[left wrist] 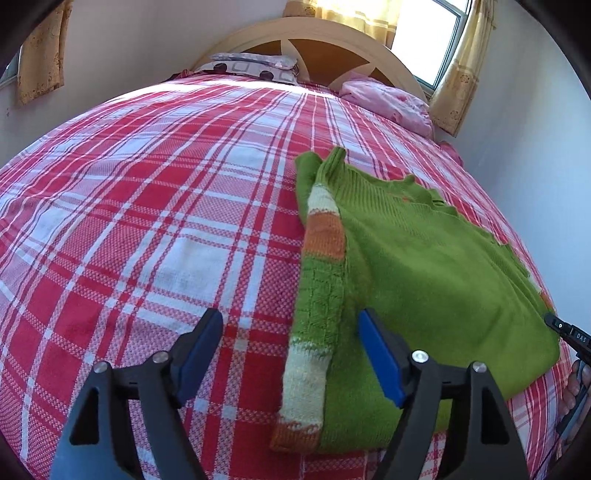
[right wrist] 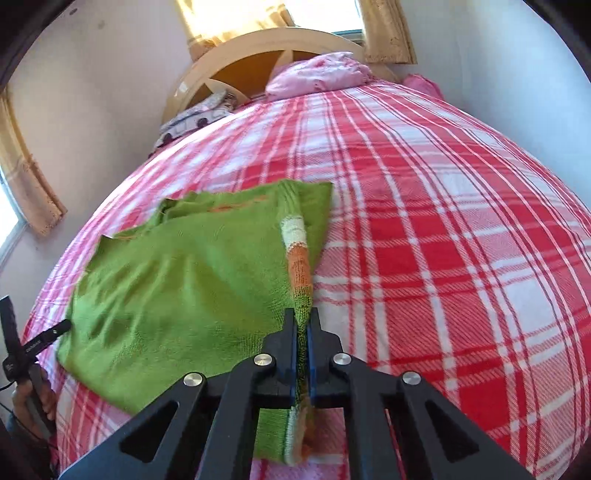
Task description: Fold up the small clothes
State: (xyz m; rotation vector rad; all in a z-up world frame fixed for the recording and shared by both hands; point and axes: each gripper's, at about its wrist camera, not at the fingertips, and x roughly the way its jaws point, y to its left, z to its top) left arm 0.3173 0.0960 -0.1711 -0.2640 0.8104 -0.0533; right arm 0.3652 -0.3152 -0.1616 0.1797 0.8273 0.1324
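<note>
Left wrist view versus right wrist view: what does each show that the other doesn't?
Only the left wrist view shows the left gripper open above the striped sleeve. Only the right wrist view shows the right gripper shut on a striped sleeve. Both show the green sweater on the plaid bedspread, the headboard and the pink pillow.

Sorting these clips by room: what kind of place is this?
Most likely a bedroom: a bed under a red plaid bedspread, pillows against an arched headboard, and curtained windows.

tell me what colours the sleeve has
Green with cream and orange bands on the sleeve; clearest in the left wrist view.
</note>
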